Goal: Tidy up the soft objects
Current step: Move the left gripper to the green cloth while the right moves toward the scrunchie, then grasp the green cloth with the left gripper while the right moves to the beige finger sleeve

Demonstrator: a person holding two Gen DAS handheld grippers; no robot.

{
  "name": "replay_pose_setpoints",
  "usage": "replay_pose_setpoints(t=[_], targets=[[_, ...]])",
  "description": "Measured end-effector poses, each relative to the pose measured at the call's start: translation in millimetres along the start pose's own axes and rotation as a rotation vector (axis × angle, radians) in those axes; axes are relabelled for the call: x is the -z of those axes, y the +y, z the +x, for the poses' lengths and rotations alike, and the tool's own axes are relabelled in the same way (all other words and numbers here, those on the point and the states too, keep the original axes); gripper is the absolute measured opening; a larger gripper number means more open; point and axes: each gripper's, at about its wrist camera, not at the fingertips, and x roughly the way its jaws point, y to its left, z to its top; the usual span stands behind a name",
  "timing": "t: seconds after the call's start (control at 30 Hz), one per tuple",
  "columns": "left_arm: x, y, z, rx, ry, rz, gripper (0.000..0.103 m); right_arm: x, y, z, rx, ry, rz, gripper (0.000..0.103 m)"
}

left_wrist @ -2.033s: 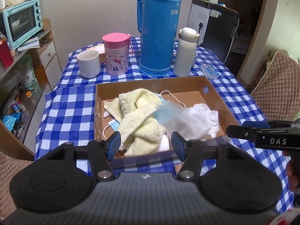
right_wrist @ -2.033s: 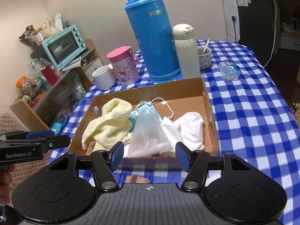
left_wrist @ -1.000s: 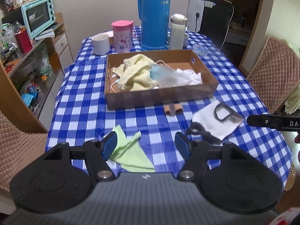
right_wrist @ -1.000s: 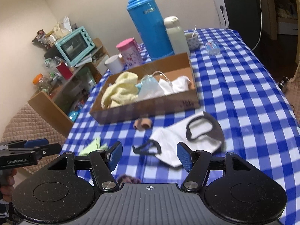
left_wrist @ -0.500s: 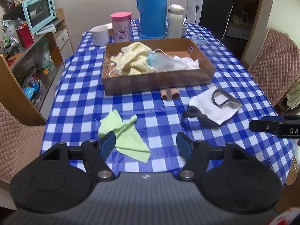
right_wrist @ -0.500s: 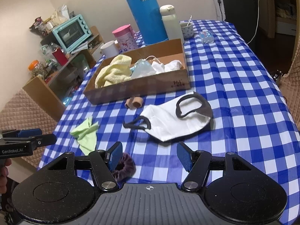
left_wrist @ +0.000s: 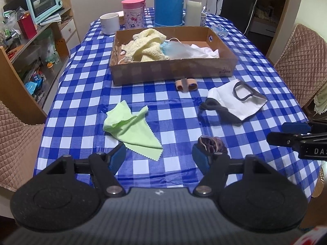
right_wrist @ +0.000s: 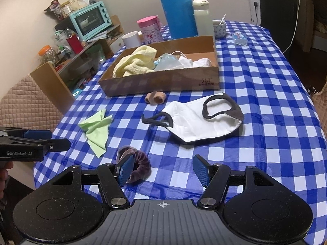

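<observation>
Looking along our right hand-held gripper, we see the purple scrunchie whole, a velvety ring lying on the bench just beside the left fingertip; from our left hand-held gripper it is half hidden behind the right fingertip. Both pairs of jaws stand wide with nothing between them. A crumpled green cloth lies near the bench's front edge, and a white mask with dark ear loops lies flat, well apart from it. Between them and nearer the cardboard box sits a small tan band. Inside the box are a yellow towel, a pale blue mask and white fabric. Only the right view shows the small cup with a spoon behind the box.
</observation>
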Motion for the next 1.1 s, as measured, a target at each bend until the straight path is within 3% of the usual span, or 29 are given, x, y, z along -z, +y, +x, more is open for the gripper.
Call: replay_pose_setpoints(t=[0.77, 1.1], targets=[[-11.1, 29.6, 57.7, -0.046, -0.038, 0.081, 0.069, -17.1, -9.6, 41.3, 0.045, 0.042, 0.034, 0.064], [-25.6, 52.8, 103.8, -0.013, -0.010, 0.082, 0.068, -33.2, -15.1, 58.6, 0.064, 0.033, 0.059, 0.064]])
